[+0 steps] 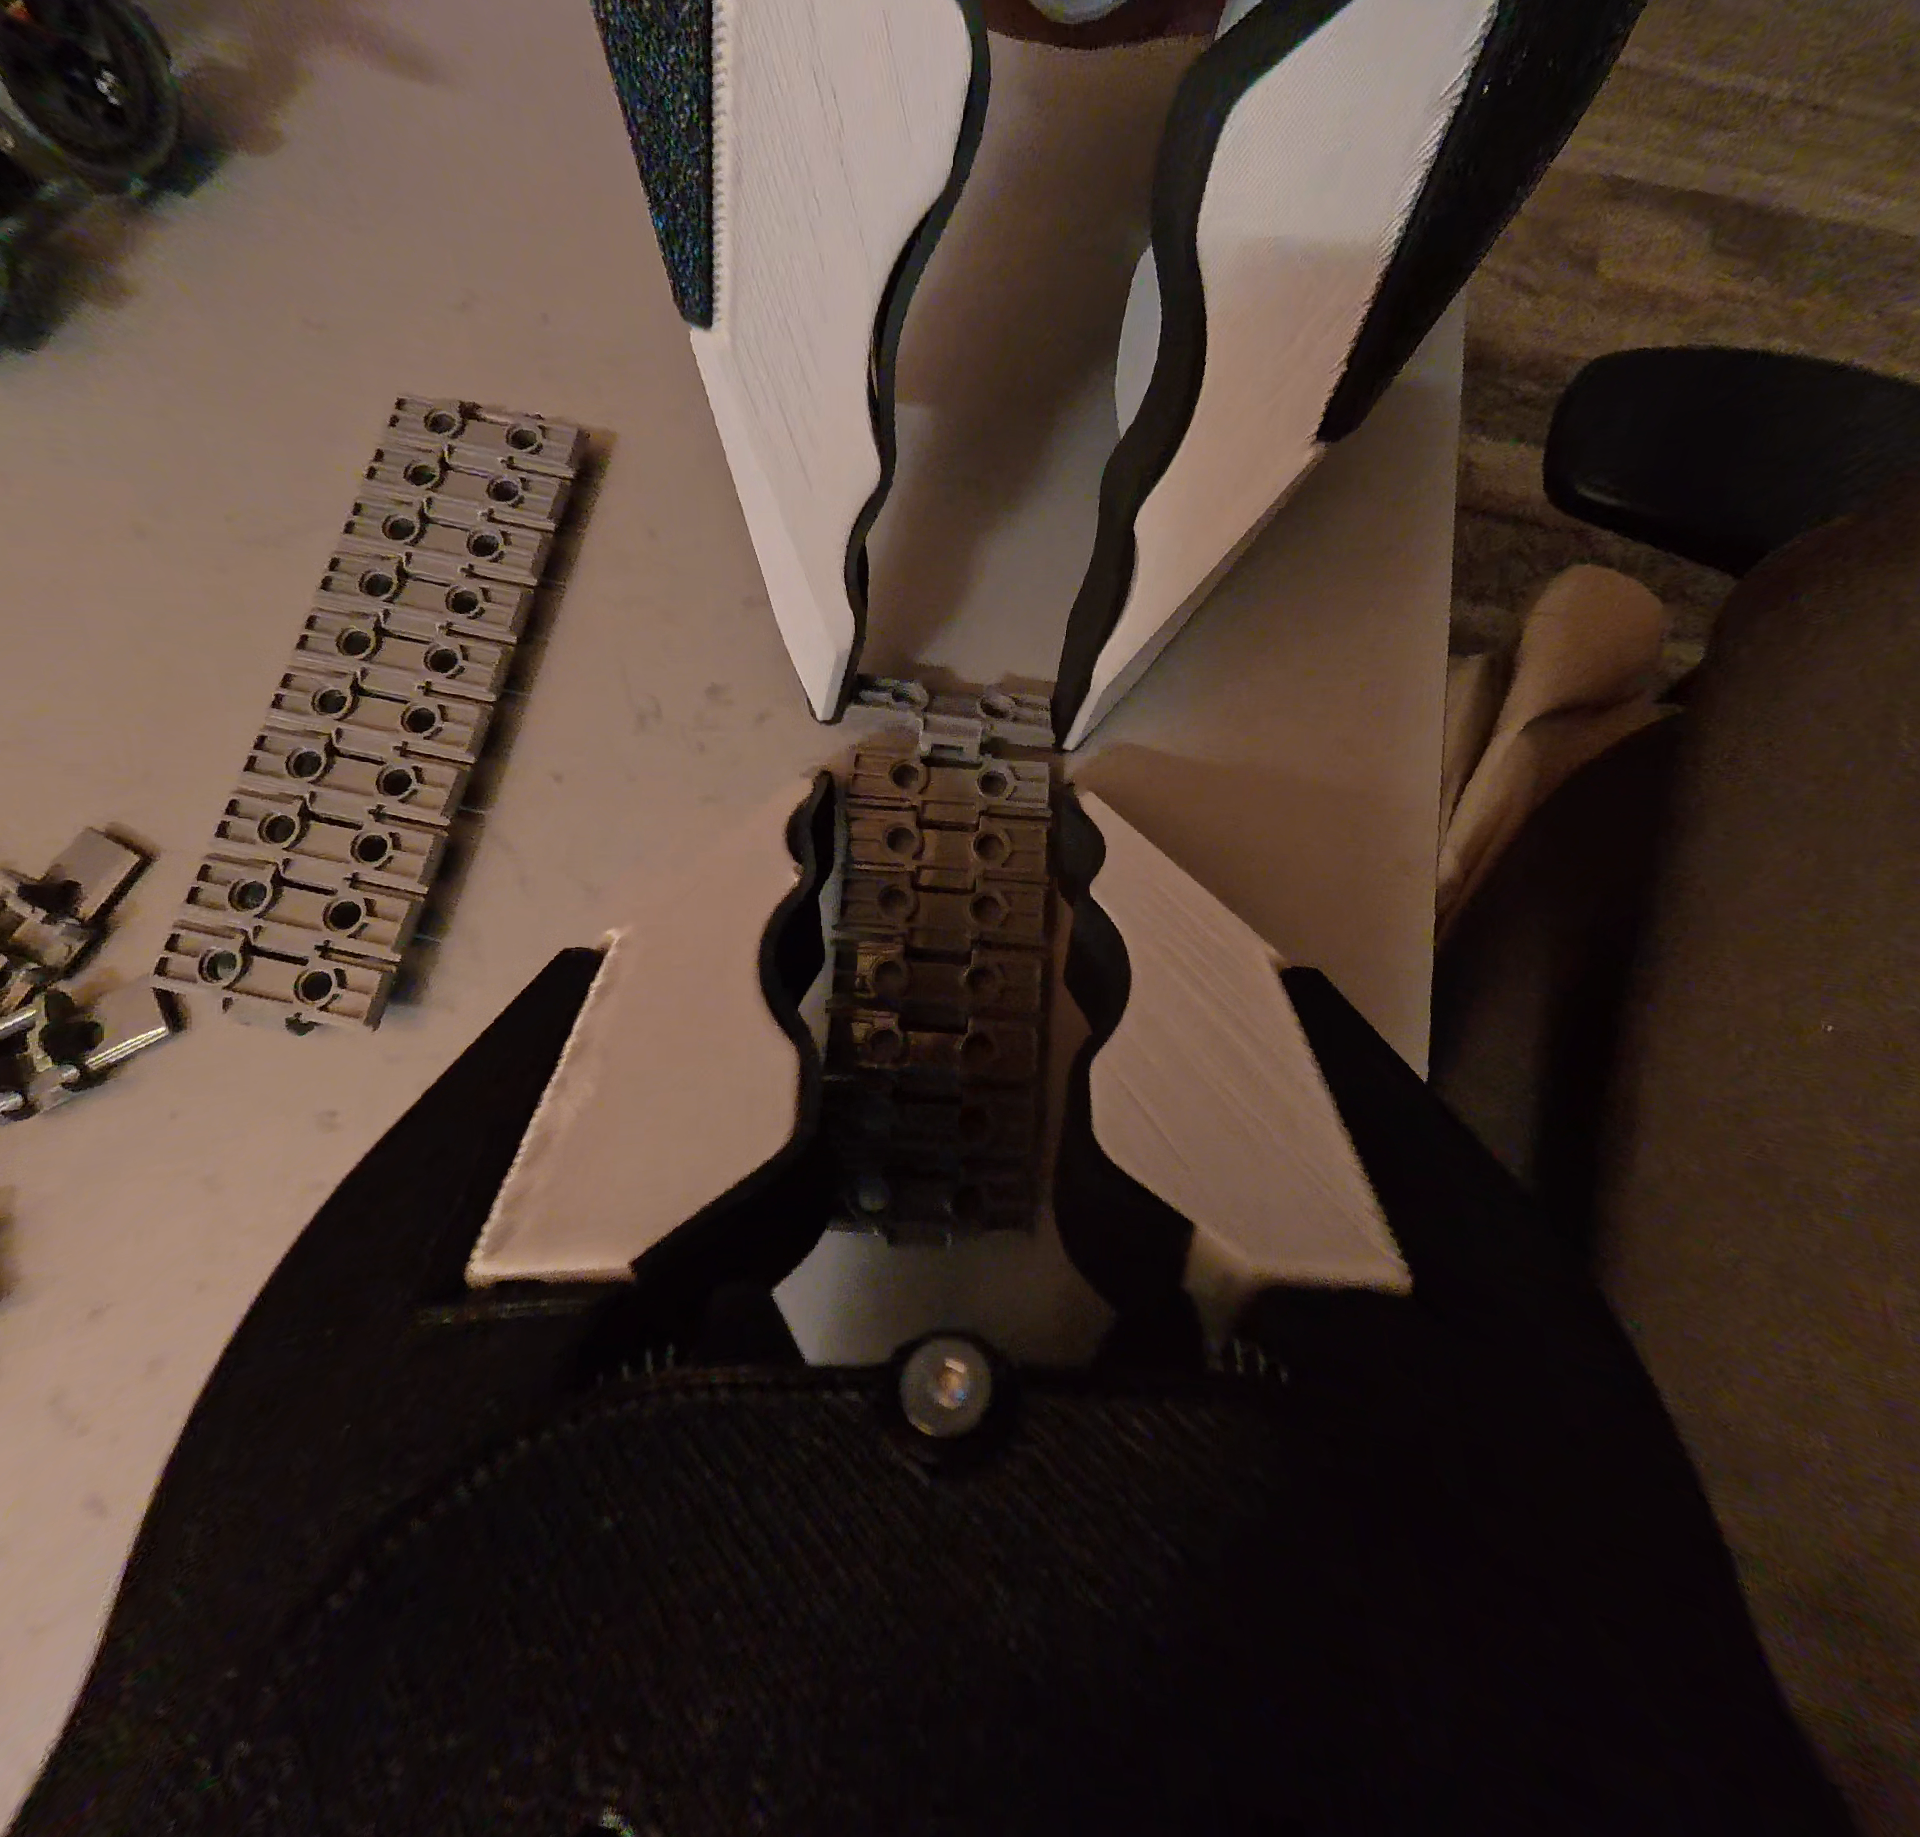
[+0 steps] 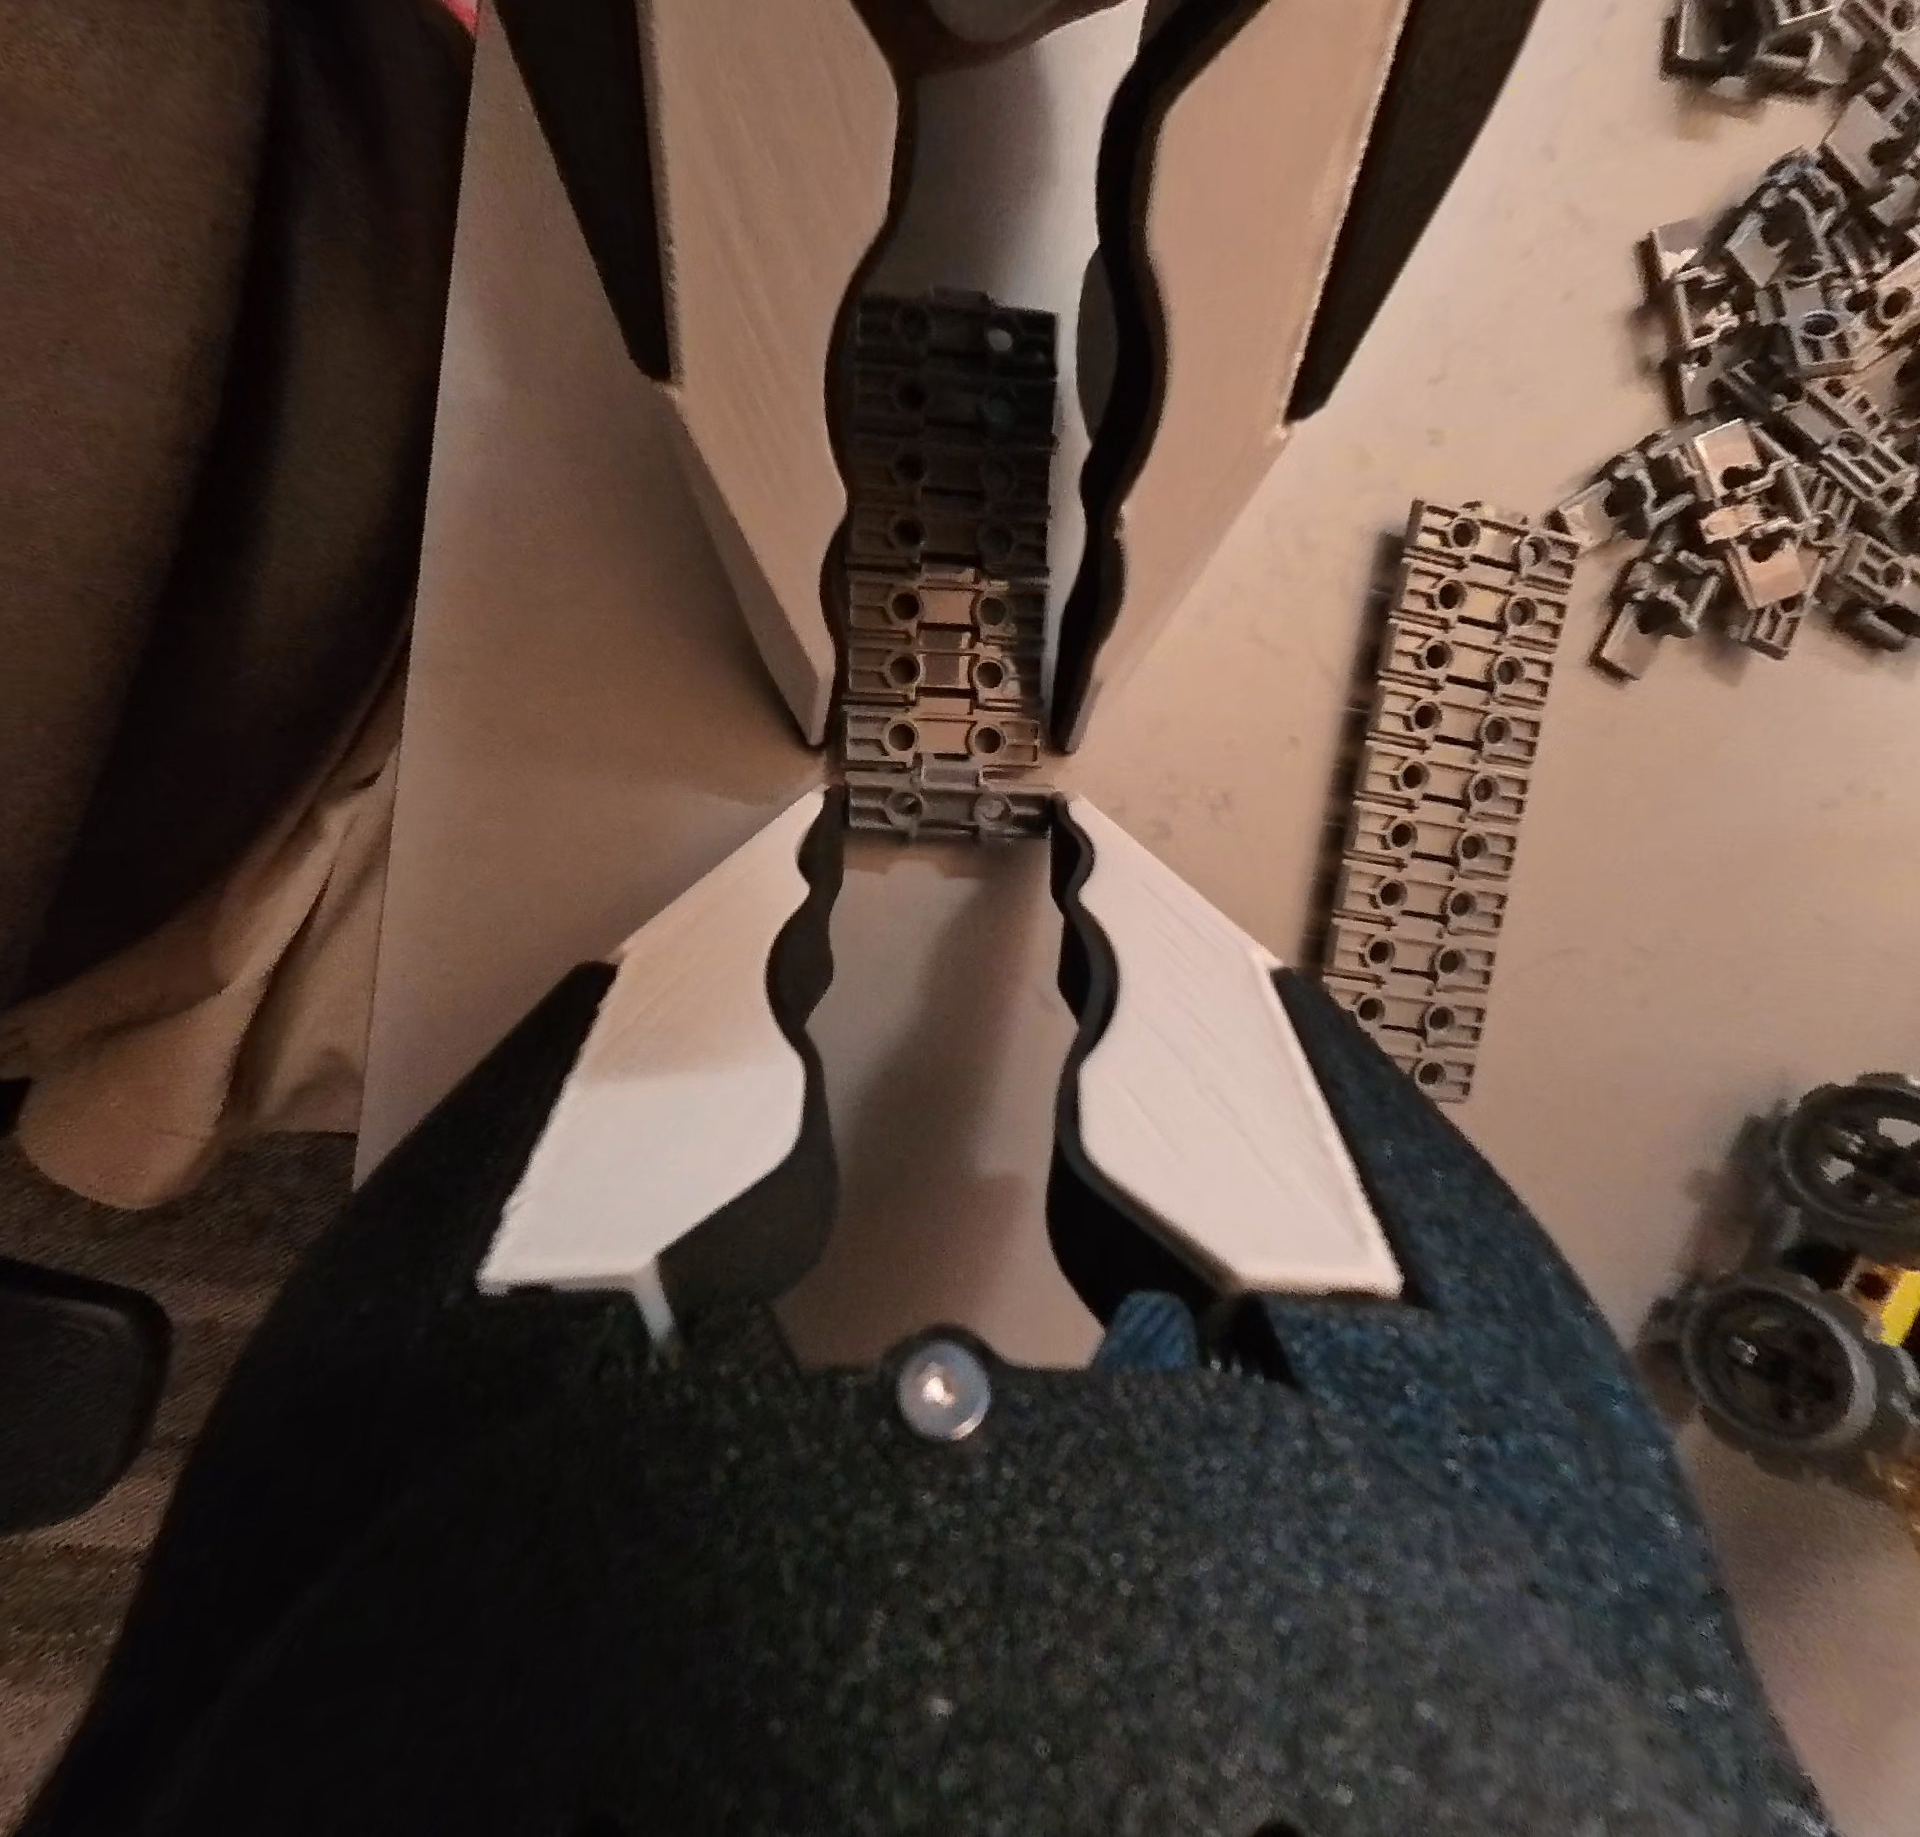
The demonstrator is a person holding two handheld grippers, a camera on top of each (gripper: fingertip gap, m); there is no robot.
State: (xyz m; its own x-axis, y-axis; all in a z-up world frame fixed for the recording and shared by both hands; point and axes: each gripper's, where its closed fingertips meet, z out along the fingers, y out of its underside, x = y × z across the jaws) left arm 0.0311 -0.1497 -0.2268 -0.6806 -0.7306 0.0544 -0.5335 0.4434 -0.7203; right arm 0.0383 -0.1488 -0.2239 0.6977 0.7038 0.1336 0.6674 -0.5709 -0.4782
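Grey tread strip (image 1: 940,966) – holed links, both grippers clamping.

The right gripper (image 2: 940,800) pinches the near end link of a grey track strip (image 2: 943,582); the left gripper (image 2: 940,738) clamps its length. A second strip (image 2: 1439,811) lies toward the table's (image 2: 582,831) right edge, loose links (image 2: 1787,333) beyond, apparently wheels (image 2: 1787,1299) nearer.
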